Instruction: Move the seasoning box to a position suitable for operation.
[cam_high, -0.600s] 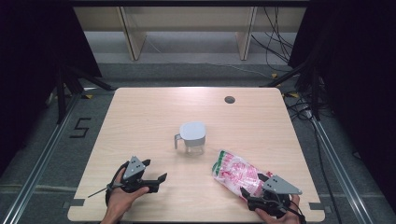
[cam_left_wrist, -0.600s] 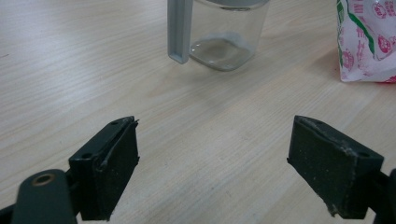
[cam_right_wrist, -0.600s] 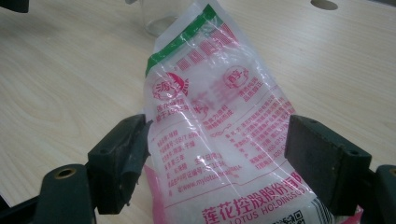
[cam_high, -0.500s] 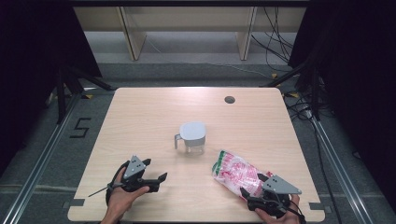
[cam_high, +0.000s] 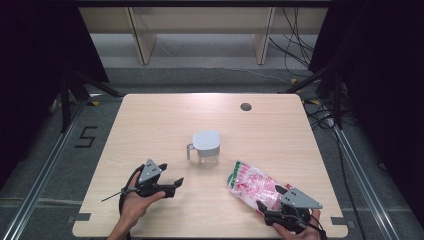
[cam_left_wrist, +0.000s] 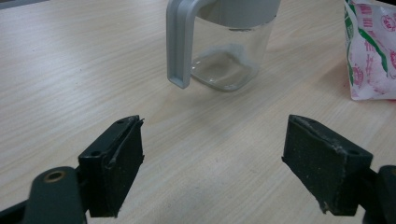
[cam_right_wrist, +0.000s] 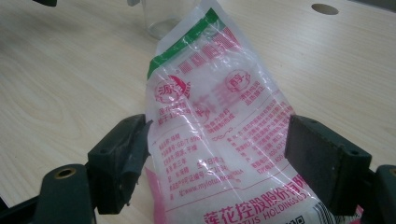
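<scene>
Two tongs are resting near the front edge of a pale wooden tabletop (cam_high: 150, 125) in the high view, one in each of your hands. Your left tongs (cam_high: 172, 186) are pointing toward the middle, jaws released and empty. A clear jug (cam_high: 206, 148) with a grey lid is standing near the centre, beyond and to the right of them. A pink-and-white printed bag (cam_high: 252, 187) is lying flat at front right, its long axis running diagonally from the jug down to your right tongs (cam_high: 270, 206), which are sitting at its near end.

Looking along the left tongs (cam_left_wrist: 212, 156), you are seeing bare wood between the spread jaws; the jug (cam_left_wrist: 233, 56) is standing ahead, handle turned toward you, the bag (cam_left_wrist: 371, 51) off to the right.

Along the right tongs (cam_right_wrist: 217, 161), the jaws are straddling the bag (cam_right_wrist: 215, 121), which is stretching away lengthwise toward the jug. Both jaws are standing open; the left pad looks at or just beside the bag's edge, not clamping it. This closeness is harder to judge from above. Your right hand is nearer the bag.
</scene>
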